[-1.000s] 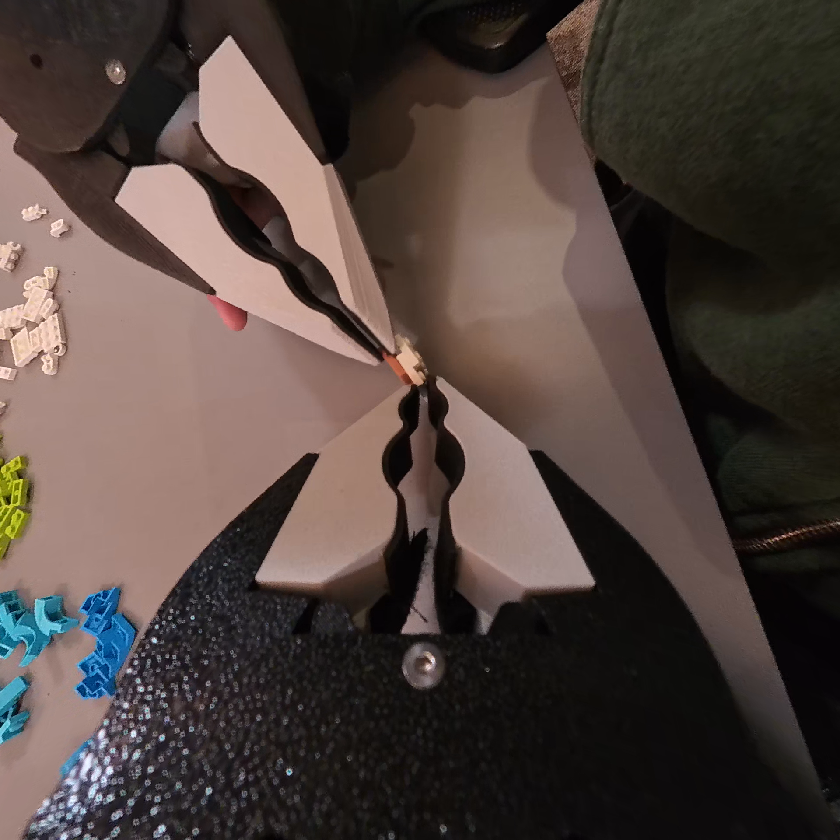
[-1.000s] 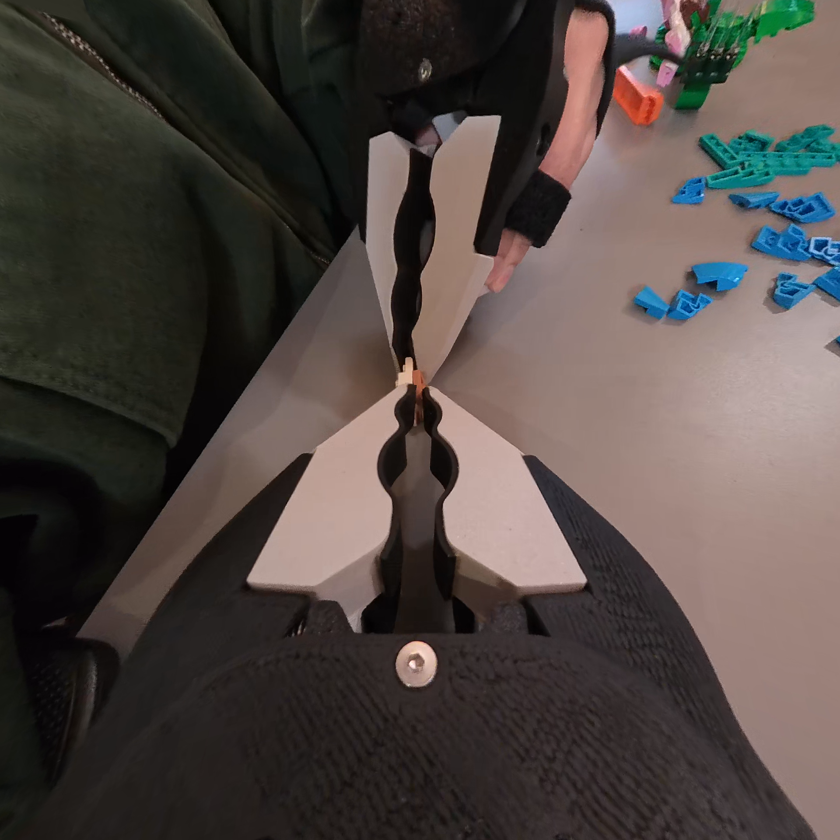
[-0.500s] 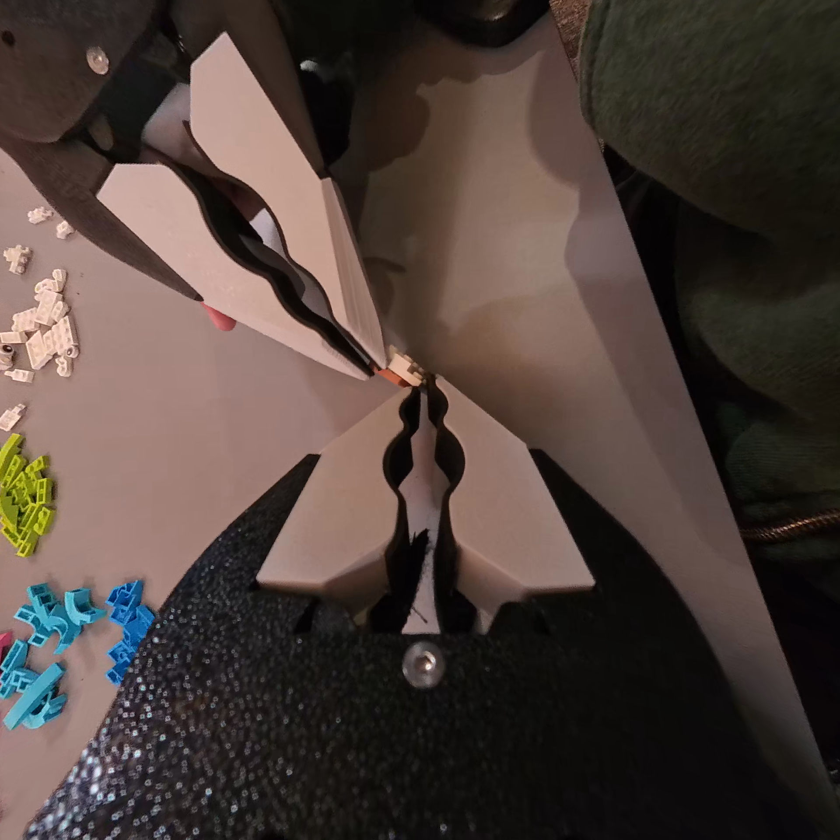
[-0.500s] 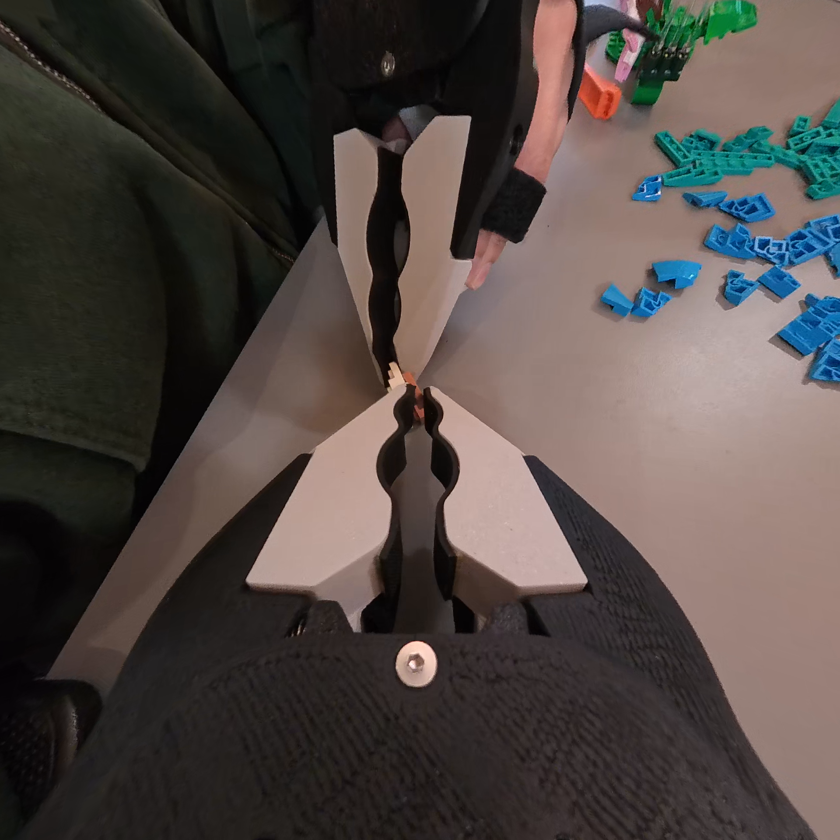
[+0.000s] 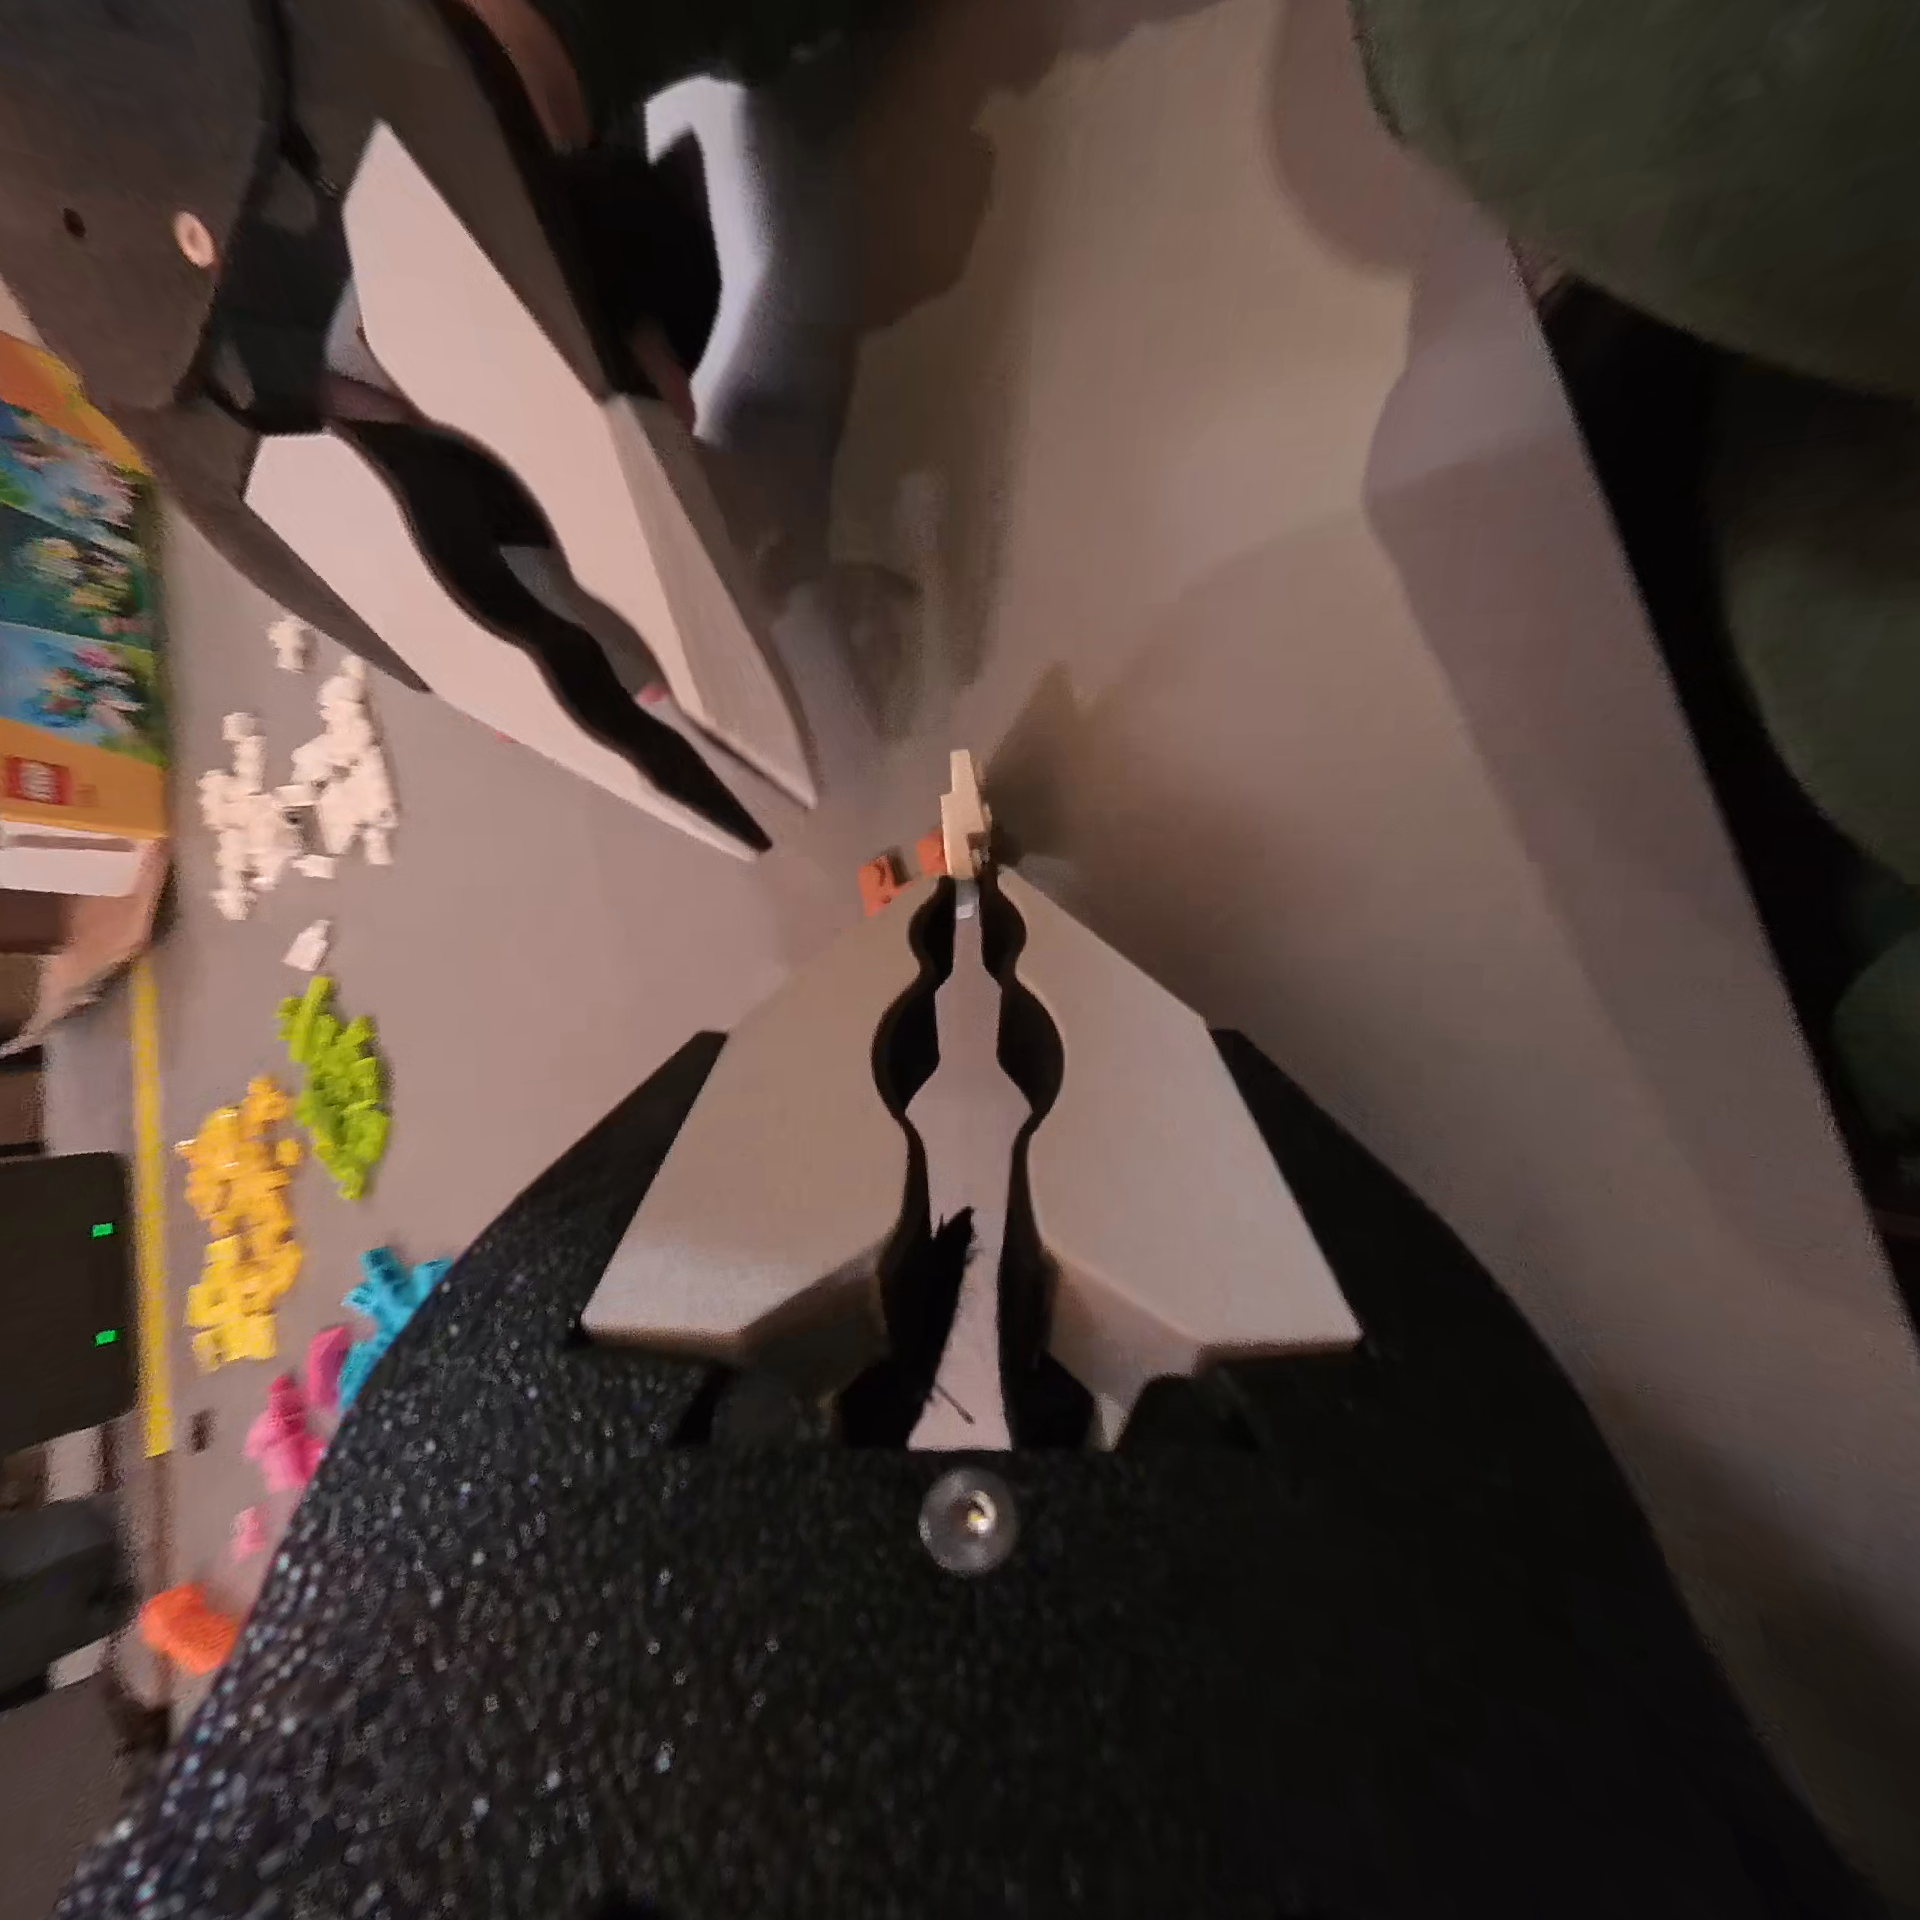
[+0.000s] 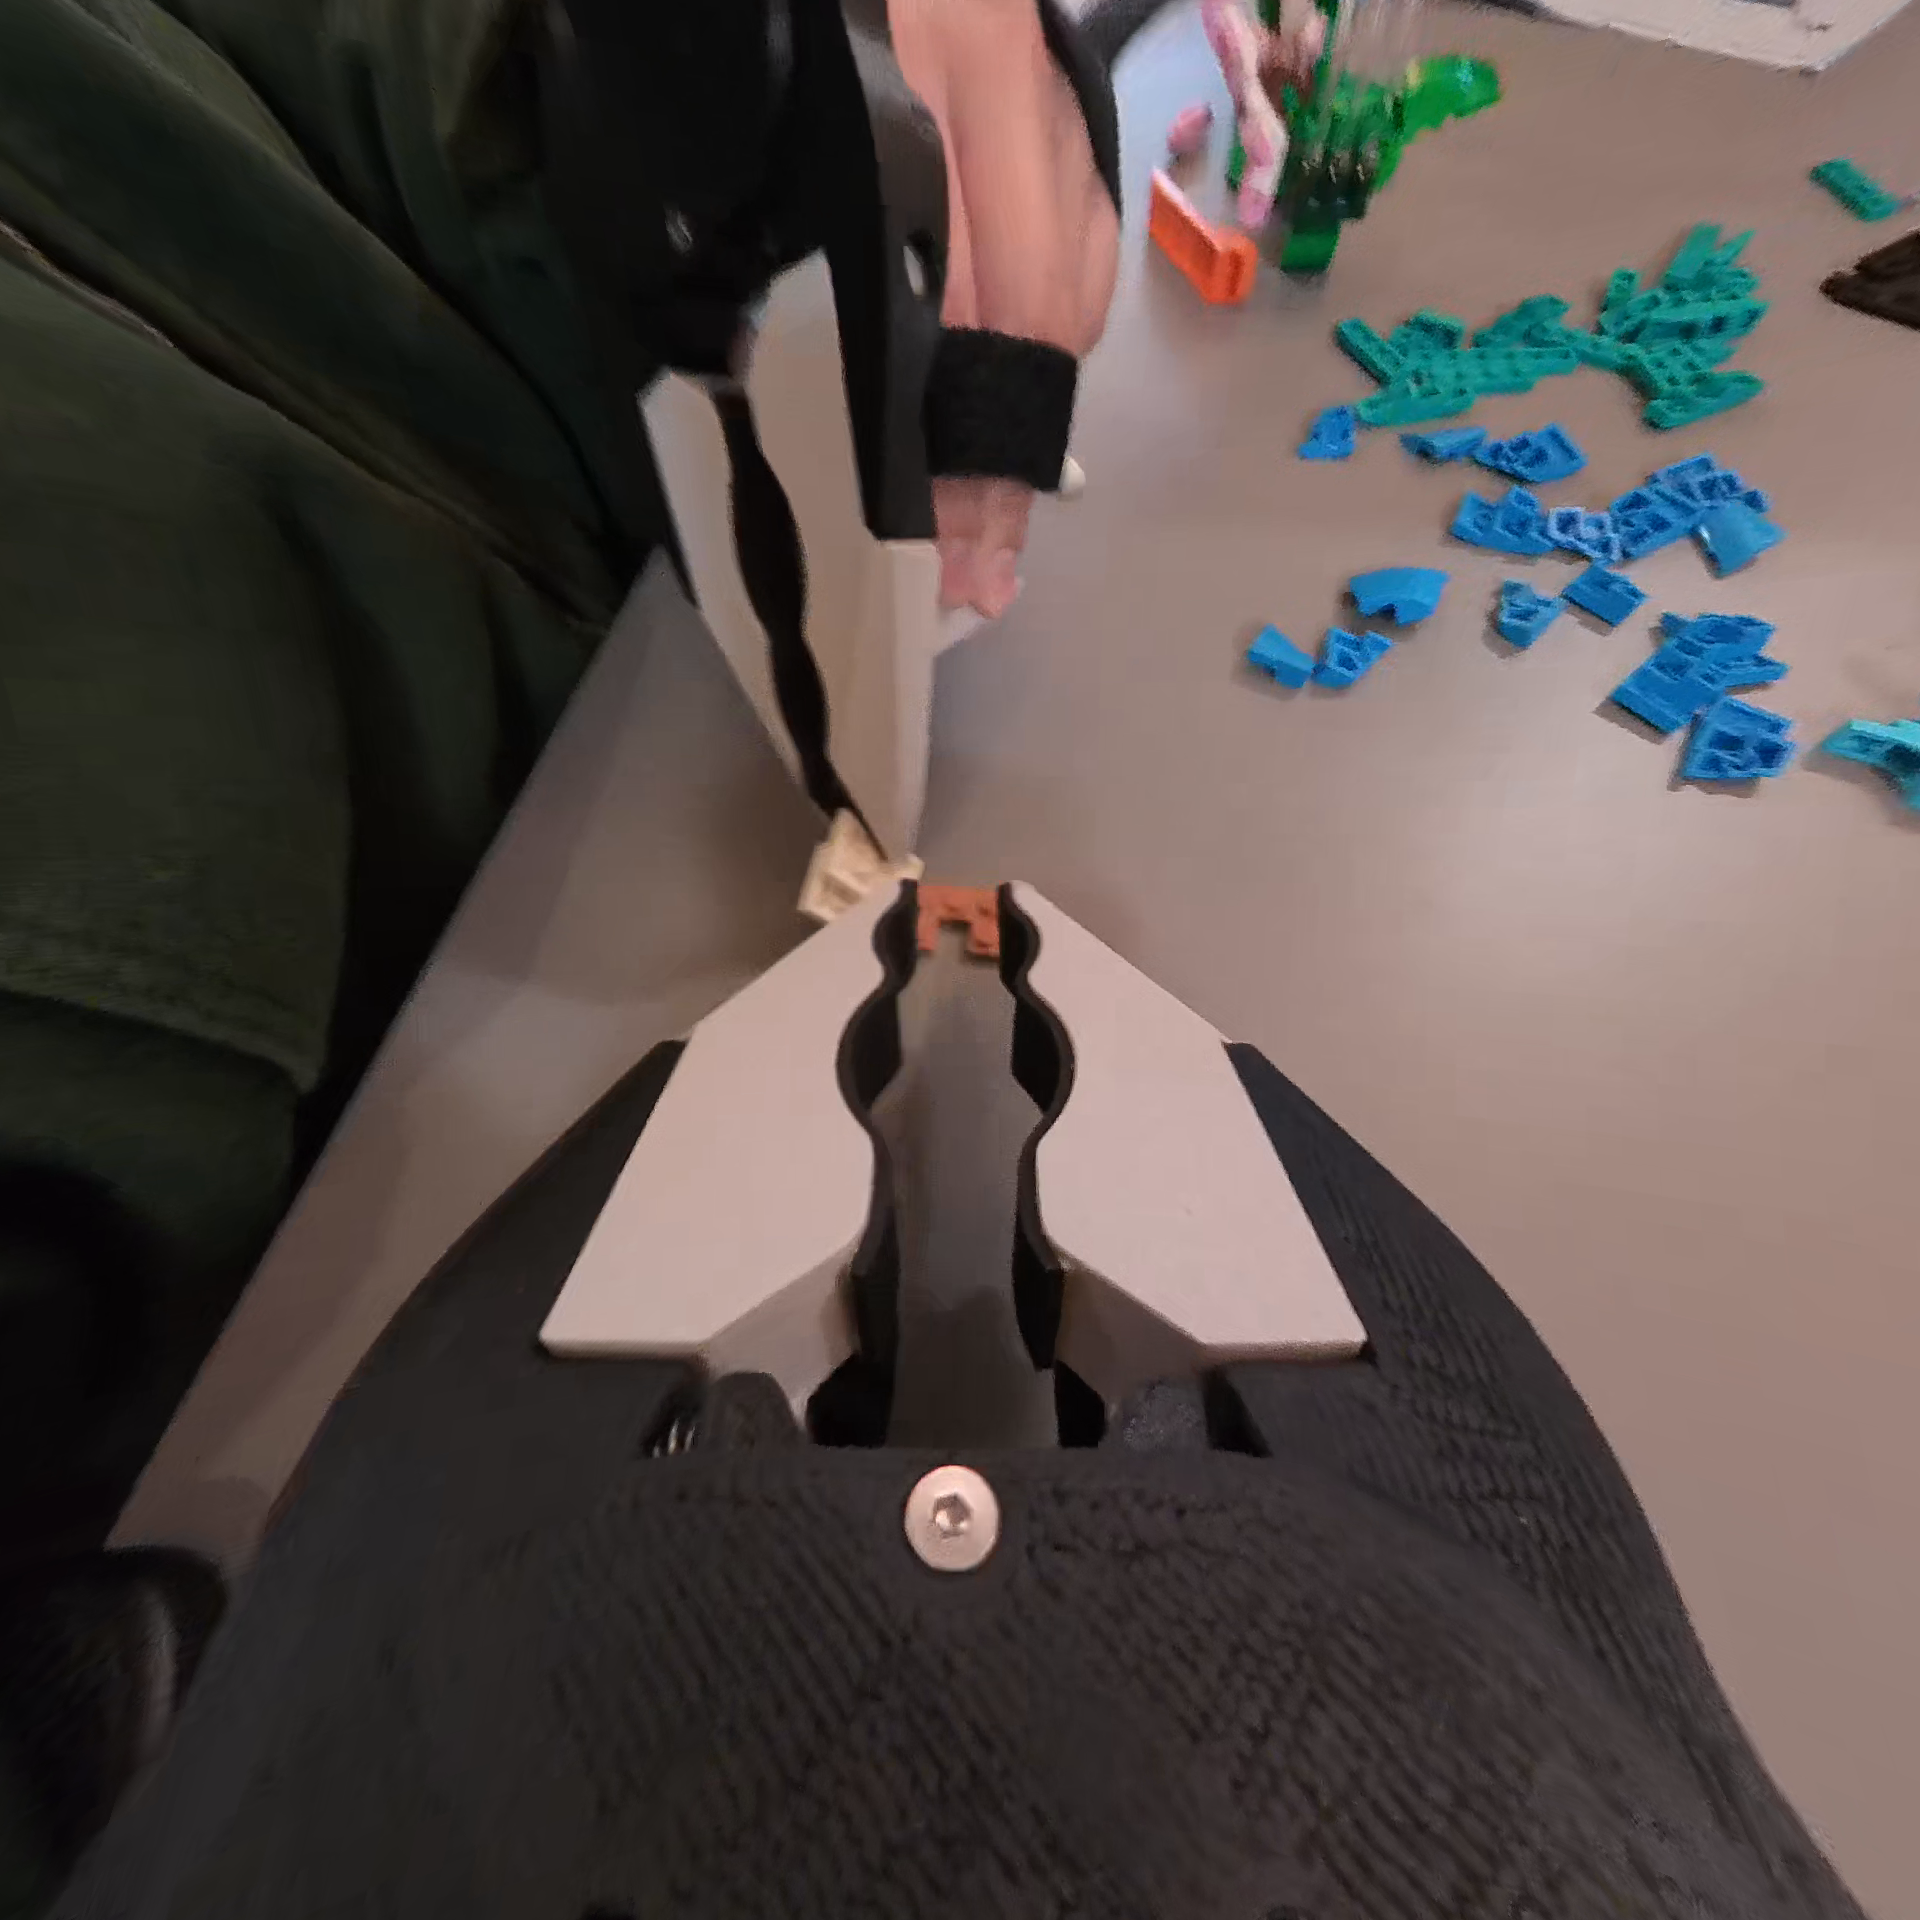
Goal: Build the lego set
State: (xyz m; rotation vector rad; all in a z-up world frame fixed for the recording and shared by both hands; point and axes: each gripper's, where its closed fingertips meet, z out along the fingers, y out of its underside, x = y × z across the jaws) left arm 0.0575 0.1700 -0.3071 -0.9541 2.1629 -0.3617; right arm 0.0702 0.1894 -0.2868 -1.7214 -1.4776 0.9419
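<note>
My left gripper (image 5: 966, 888) is shut on a small cream piece (image 5: 961, 821), held just above the grey table (image 5: 582, 935). A small orange-brown piece (image 5: 888, 883) sits against the cream piece. In the right wrist view the left gripper (image 6: 868, 842) comes down from above with the cream piece (image 6: 842, 883) at its tip. My right gripper (image 6: 954, 899) has its jaws a little apart, and the orange-brown piece (image 6: 954, 920) shows in the gap at its tips. In the left wrist view the right gripper (image 5: 774, 826) stands slightly off that piece.
Piles of white (image 5: 301, 800), lime (image 5: 338, 1081), yellow (image 5: 244, 1236) and pink (image 5: 291, 1423) pieces lie left. Blue (image 6: 1621, 582) and teal pieces (image 6: 1558, 353), an orange brick (image 6: 1200, 249) and a green build (image 6: 1340, 135) lie right. A green sleeve (image 6: 208, 520) borders the table edge.
The right gripper's jaws have parted and it has drawn back a little from the joined pieces. The left gripper has turned, with the cream piece still in it. Both views are blurred.
</note>
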